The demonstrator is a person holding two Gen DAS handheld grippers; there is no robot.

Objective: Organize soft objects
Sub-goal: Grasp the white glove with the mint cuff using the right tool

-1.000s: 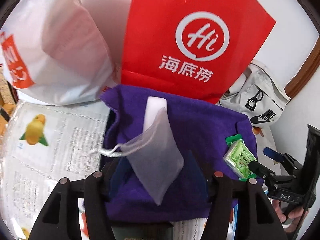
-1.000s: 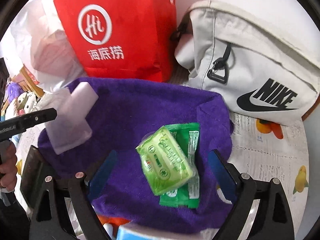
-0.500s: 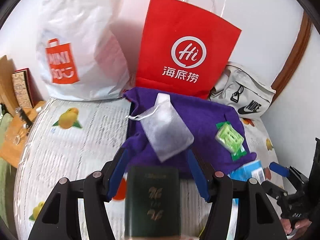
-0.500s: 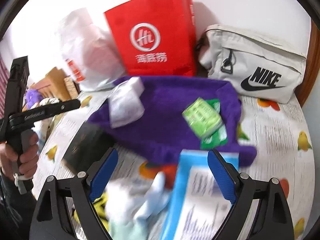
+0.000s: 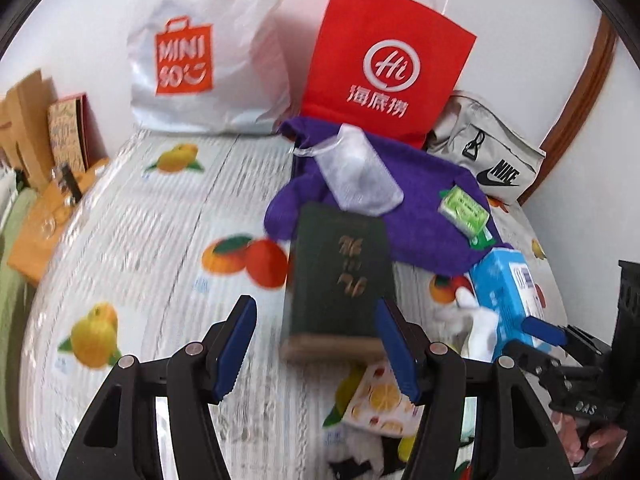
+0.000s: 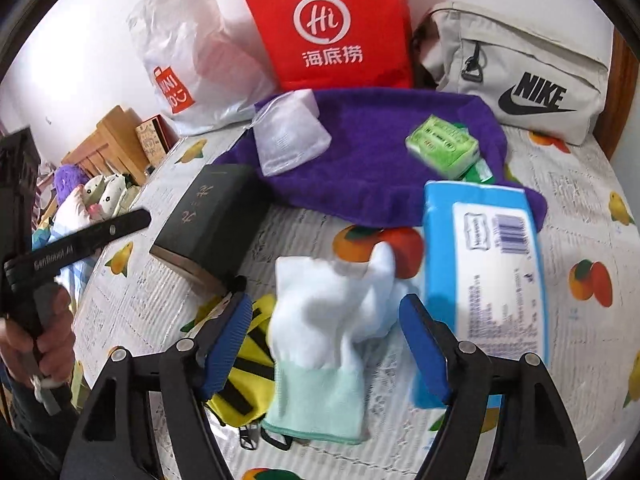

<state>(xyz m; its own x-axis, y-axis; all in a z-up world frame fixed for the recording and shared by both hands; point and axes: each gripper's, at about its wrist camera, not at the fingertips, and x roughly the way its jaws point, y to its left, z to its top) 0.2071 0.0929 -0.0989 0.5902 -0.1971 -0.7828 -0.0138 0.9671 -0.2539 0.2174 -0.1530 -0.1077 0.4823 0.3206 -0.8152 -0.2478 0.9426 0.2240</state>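
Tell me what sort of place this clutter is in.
Probably a home, perhaps a bedroom. A fruit-print cover lies under everything, shopping bags like the red paper bag lean against the wall, and plush toys are piled at the side. I can't tell whether it's a bed or a table.

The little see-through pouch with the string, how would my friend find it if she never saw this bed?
Look for the tall red paper bag standing at the back against the wall. Spread out right in front of it is a purple towel. On the towel's left part lies the drawstring pouch: it is pale and see-through with a white cord, unlike the bright green packet on the towel's right.
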